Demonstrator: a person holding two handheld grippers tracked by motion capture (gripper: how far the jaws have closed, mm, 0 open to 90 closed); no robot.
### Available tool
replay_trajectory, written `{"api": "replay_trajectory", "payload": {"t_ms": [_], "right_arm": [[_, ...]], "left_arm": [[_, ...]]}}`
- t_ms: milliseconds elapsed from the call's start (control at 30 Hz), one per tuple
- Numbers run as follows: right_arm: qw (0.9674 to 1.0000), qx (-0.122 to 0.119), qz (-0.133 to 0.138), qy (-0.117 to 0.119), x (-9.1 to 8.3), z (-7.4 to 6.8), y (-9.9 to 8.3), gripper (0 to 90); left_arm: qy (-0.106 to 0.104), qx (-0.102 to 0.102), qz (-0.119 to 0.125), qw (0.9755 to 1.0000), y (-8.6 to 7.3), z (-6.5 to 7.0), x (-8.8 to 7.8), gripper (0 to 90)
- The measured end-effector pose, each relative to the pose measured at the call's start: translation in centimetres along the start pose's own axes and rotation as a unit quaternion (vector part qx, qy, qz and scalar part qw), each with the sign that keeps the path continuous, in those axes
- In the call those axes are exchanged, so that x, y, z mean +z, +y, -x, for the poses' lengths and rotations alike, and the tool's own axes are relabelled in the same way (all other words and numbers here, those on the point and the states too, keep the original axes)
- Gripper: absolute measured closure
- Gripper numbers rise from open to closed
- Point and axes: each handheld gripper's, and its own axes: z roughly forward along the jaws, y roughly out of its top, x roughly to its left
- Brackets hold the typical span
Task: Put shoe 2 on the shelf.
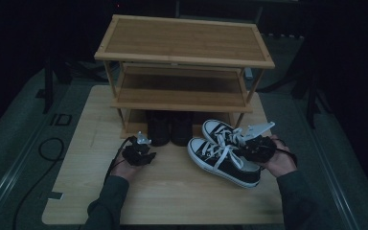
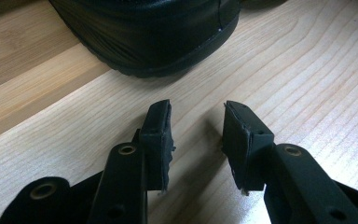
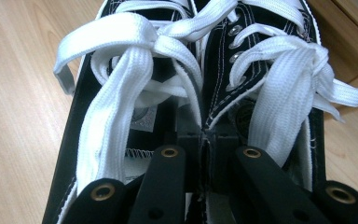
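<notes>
Right gripper [image 1: 250, 145], black two-jaw tongs with a grey three-cornered plate on top, clenched on the inner collar edges of a pair of black canvas sneakers with white laces and white rubber soles [image 1: 223, 152]; in the right gripper view jaws pressed together over the two adjoining collars [image 3: 206, 122], one jaw reaching inside each shoe, white laces draped to either side. Right hand [image 1: 281, 160] cupped behind the tool, wrist bent inward, dark-sleeved forearm entering from the bottom right, tool pointing left and away toward the toes. Sneakers side by side on the right half of the pale wooden table [image 1: 172, 196], toes angled toward the three-tier bamboo shoe rack [image 1: 184, 40] at the far end; whether the soles touch the tabletop cannot be told. Left gripper [image 1: 143, 152], black, released and holding nothing, jaws standing partly apart over bare wood. Left hand [image 1: 125, 167] low near the tabletop, palm under the tool, forearm entering from the bottom left. Rounded toe of a pair of black leather shoes [image 2: 149, 32] just ahead of the left fingertips [image 2: 157, 126], not touching; that pair parked on the rack's bottom tier.
</notes>
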Motion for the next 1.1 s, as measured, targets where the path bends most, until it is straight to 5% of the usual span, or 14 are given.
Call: {"api": "replay_trajectory", "payload": {"t_ms": [1100], "right_arm": [[0.9945, -0.080, 0.017, 0.066, -2.4, -0.5, 5.5, 86.3]], "left_arm": [[0.000, -0.002, 0.000, 1.0000, 0.0, 0.0, 0.0, 62.5]]}}
